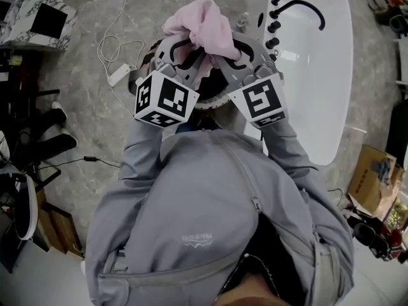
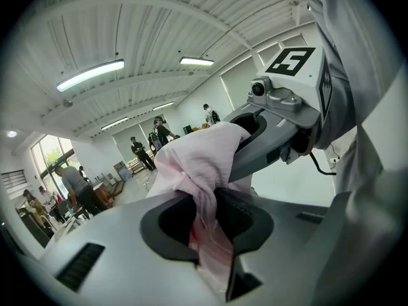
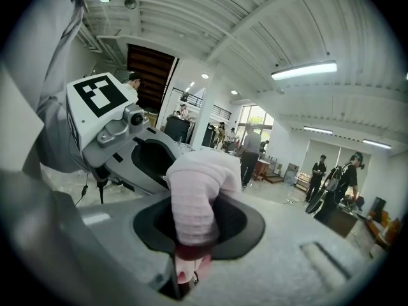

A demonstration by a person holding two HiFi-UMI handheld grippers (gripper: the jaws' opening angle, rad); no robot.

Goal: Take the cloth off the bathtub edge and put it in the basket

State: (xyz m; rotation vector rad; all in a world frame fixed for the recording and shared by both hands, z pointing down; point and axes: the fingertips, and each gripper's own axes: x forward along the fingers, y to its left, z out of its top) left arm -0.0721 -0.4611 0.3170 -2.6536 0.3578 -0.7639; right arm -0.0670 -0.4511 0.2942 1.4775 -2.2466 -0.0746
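A pink cloth [image 1: 201, 21] hangs bunched between my two grippers, held up in front of the person's chest. My left gripper [image 1: 185, 57] is shut on one part of it and my right gripper [image 1: 224, 59] on another. In the left gripper view the cloth [image 2: 197, 164] runs down between the jaws of the left gripper [image 2: 207, 234], with the right gripper [image 2: 280, 120] just beyond. In the right gripper view the cloth [image 3: 194, 196] is pinched in the right gripper [image 3: 191, 260]. A dark round basket [image 1: 213, 99] shows partly below the grippers, mostly hidden by them.
The white bathtub [image 1: 319, 75] with a black faucet [image 1: 306, 8] stands at the right. A white cable and power strip [image 1: 118, 75] lie on the stone floor at the left. A cardboard box [image 1: 373, 177] sits at the lower right. People stand farther off in the room [image 3: 255, 152].
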